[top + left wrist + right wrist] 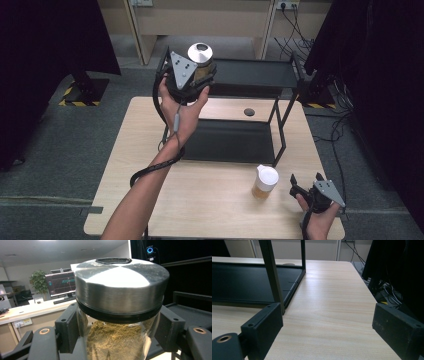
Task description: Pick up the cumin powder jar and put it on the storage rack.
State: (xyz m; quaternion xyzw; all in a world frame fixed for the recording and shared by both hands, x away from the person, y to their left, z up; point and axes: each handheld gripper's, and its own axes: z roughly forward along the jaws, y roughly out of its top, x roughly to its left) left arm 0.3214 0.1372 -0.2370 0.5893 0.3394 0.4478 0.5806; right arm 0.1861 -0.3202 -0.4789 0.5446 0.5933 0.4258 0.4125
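1. Left forearm comes in from the bottom of the high view and runs diagonally up to the middle. Wrist is bent back, palm toward the camera.
2. Left hand (182,112) carries the left gripper (192,70) raised above the table (210,200), at the level of the rack's (235,140) top shelf and at its left end.
3. Left gripper is clamped on a jar (117,322). Both pads press the glass just under the lid (120,287), one each side.
4. Jar is upright and off the table. Metal lid is on, with a black band at its base. Brown granular fill reaches almost to the lid.
5. Grey plate sits on top of the left gripper. Its cable loops down along the forearm.
6. Right hand (317,220) is low at the table's near right corner, wrist at the edge.
7. Right gripper (306,181) points forward, roughly level with the tabletop. Jaws stand wide, with bare wood between them.
8. Cup (265,181) with a white lid and amber contents stands on the table just left of the right gripper, not touching it.
9. Rack stands mid-table. Its lower shelf (244,285) is in the right gripper view, ahead and to the left of the jaws.
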